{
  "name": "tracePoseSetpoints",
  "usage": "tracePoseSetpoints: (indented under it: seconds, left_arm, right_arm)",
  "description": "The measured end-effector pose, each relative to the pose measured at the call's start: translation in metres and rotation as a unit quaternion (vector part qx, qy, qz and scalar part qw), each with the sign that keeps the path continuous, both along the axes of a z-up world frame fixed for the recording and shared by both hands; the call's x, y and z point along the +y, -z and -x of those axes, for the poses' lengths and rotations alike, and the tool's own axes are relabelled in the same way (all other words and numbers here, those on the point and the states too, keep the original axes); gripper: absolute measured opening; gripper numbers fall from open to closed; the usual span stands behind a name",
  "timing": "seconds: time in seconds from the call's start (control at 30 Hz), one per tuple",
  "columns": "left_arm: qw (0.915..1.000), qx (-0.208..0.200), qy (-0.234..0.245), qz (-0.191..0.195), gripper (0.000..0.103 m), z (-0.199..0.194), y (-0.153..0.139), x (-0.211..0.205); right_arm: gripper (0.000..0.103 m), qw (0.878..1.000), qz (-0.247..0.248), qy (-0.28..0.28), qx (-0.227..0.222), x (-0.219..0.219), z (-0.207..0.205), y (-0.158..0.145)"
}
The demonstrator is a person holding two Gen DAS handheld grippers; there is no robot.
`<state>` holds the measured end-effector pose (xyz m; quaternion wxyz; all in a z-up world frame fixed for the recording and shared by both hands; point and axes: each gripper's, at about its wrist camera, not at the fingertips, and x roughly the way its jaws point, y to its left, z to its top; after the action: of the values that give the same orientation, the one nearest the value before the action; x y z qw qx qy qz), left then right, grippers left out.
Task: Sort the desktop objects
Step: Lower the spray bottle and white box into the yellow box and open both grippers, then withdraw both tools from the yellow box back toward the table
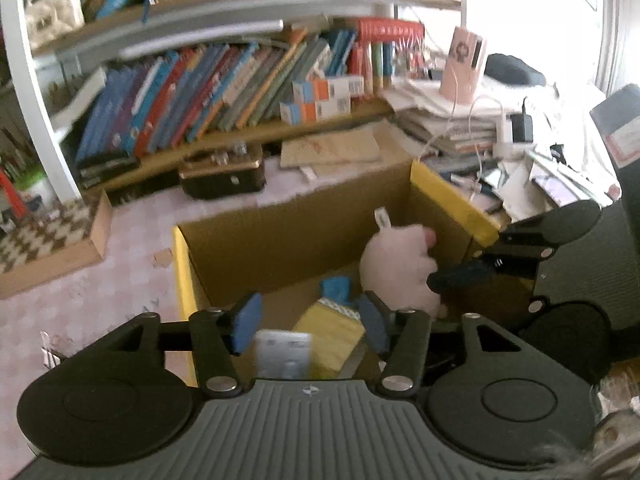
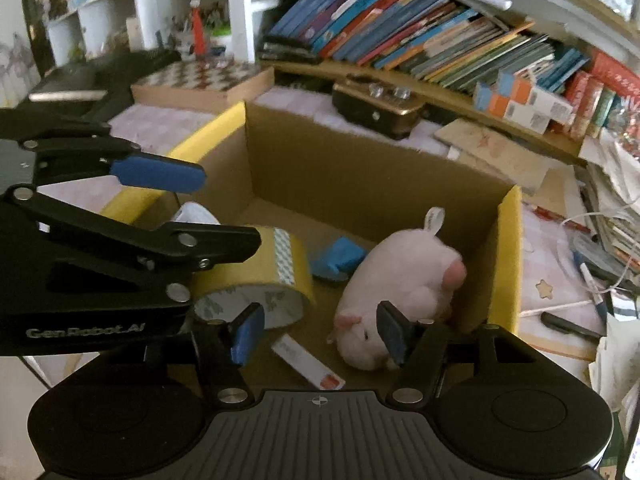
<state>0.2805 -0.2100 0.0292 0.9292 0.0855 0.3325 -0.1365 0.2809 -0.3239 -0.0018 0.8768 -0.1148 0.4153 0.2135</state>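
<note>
Table (image 2: pixel 160 128) under a pale pink checked cover. On it: open cardboard box (image 2: pixel 360 176) with yellow-taped rims, centre; checkered wooden board (image 2: pixel 200 80) at far left; dark gold-trimmed case (image 2: pixel 376 112) behind the box; flat brown booklets (image 2: pixel 488 148) and paper stacks (image 1: pixel 452 120) to the right.

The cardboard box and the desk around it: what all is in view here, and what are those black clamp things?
cardboard box: one, brown with yellow edges, on the desk
plush pig: one, pink, inside the box, right side
tape roll: one, yellow, inside the box, left
blue object: one, in the box, between tape and pig
white card: one, on the box floor
books: many, mixed colours, on the shelf behind
chessboard: one, brown and white, beside the box
left gripper: black, blue pads, open above the box
right gripper: black, blue pads, open, empty
</note>
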Motion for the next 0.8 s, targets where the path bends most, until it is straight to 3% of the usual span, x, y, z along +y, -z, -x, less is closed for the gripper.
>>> tracePoseSetpoints:
  seconds: [0.17,0.33,0.57,0.8]
  left_arm:
    - [0.9989,-0.044,-0.01,0.011,0.074,0.018,-0.023,0.003]
    - [0.9957,-0.085,-0.024,0.026,0.084,0.04,-0.045,0.006]
    - [0.9909,-0.118,-0.046,0.046,0.089,0.069,-0.063,0.016]
    - [0.9866,-0.134,-0.07,0.061,0.092,0.096,-0.069,0.03]
  right_arm:
    - [0.066,0.999,-0.025,0.027,-0.04,-0.008,0.013,-0.019]
    - [0.066,0.994,-0.05,0.054,-0.085,-0.018,0.027,-0.04]
    - [0.068,0.983,-0.074,0.091,-0.143,-0.032,0.051,-0.062]
    - [0.072,0.972,-0.094,0.129,-0.17,-0.043,0.077,-0.067]
